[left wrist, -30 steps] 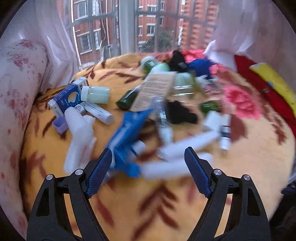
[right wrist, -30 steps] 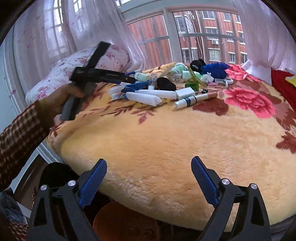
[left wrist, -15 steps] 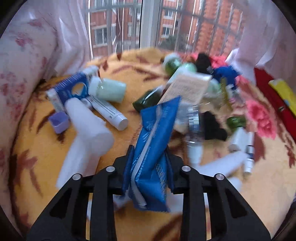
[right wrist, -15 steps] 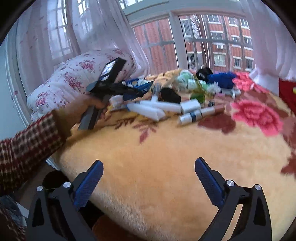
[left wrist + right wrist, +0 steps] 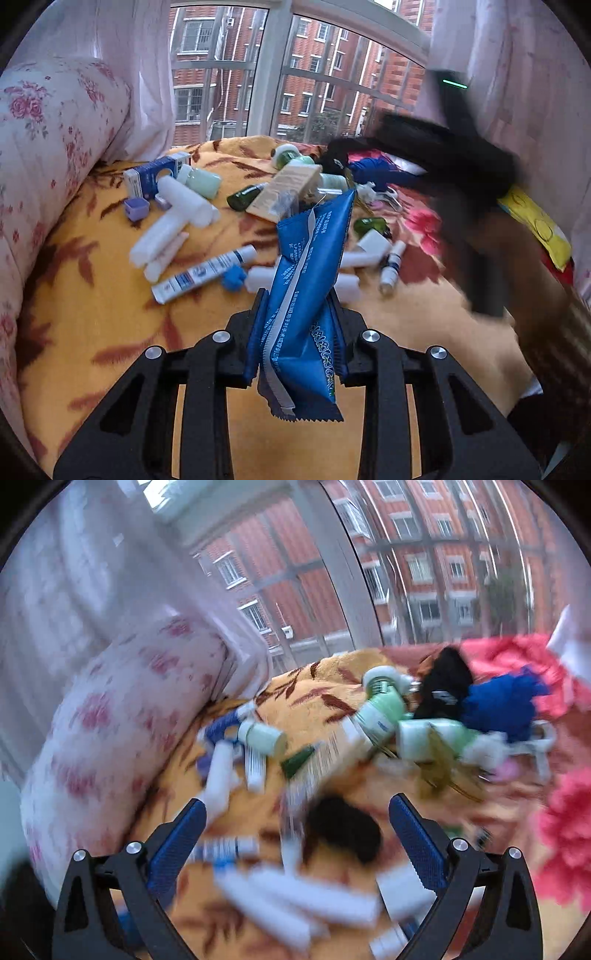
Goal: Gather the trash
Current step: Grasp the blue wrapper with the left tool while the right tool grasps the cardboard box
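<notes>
Blue wrapper [image 5: 308, 295] crumpled, pinched upright in left gripper [image 5: 298, 334]; raised higher above blanket [image 5: 92, 302] than before; right gripper [image 5: 295, 845] spread.

The pile of tubes and bottles [image 5: 207, 236] lies on the bed [image 5: 92, 314]. The pillow [image 5: 40, 155] is left of it, the window [image 5: 258, 74] behind.

Ahead of the left hand-held gripper [image 5: 299, 325], a blue wrapper [image 5: 308, 295] clamped between its fingers blocks the middle. Bare blanket [image 5: 92, 314] lies open to its left; tubes [image 5: 201, 275] crowd just beyond. To its right, the blurred right hand-held gripper [image 5: 295, 845], spread wide, hangs over scattered bottles [image 5: 380, 712].
</notes>
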Demonstrator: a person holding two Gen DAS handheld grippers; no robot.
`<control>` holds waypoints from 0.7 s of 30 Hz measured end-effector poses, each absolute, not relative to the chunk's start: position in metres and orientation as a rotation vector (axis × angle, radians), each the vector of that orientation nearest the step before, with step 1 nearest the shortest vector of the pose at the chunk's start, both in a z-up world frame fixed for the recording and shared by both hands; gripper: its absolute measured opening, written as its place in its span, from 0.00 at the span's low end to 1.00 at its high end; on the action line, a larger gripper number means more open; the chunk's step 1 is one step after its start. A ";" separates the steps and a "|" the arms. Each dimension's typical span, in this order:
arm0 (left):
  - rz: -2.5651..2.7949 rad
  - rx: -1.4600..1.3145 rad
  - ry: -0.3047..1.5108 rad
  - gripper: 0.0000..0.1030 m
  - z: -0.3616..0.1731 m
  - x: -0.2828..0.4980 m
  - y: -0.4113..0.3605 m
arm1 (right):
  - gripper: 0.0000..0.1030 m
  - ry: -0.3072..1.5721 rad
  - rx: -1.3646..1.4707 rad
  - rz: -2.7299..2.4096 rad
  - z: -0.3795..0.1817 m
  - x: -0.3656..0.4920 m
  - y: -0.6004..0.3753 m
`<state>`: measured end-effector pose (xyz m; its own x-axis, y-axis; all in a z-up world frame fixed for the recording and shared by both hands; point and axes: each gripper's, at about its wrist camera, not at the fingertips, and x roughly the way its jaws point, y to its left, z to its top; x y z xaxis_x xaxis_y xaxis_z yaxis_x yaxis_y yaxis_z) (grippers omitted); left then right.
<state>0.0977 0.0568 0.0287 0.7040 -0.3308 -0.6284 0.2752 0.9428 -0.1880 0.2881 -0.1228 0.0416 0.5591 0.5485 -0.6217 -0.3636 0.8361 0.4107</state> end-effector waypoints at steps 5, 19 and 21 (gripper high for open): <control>-0.360 -0.098 0.714 0.29 0.025 0.093 0.065 | 0.95 0.910 0.374 0.467 0.020 0.352 -0.116; -0.375 -0.150 0.729 0.31 0.017 0.089 0.079 | 0.21 1.017 0.266 0.495 -0.014 0.380 -0.072; -0.375 -0.156 0.730 0.31 0.017 0.088 0.078 | 0.19 0.987 0.246 0.499 -0.013 0.372 -0.067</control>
<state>0.0878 0.0783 0.0174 0.6825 -0.3861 -0.6206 0.2790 0.9224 -0.2671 0.3719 -0.0674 -0.0126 0.4511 0.5082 -0.7336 -0.2900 0.8609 0.4181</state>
